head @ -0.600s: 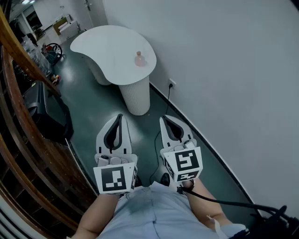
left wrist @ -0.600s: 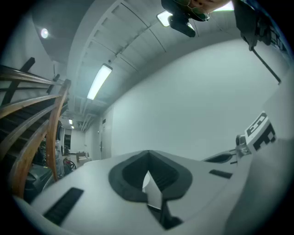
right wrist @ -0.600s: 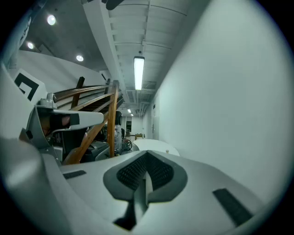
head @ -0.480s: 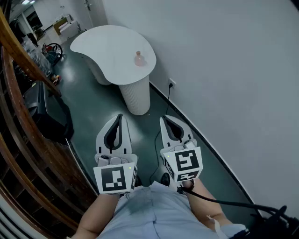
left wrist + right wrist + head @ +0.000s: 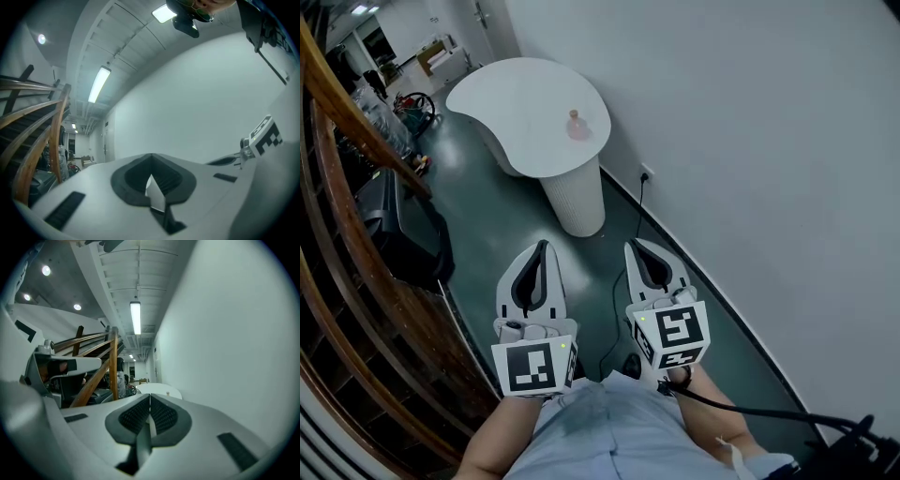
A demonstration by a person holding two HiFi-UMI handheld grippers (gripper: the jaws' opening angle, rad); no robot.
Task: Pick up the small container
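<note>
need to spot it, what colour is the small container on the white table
Small container is pale pink; clearest in head view.

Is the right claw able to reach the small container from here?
Probably not yet: the small container sits on the white table, well ahead of the shut right claw, with floor between.

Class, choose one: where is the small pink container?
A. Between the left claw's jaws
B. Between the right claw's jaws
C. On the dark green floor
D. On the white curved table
D: the small pink container stands on the white curved table, well ahead of the left claw and right claw.
</note>
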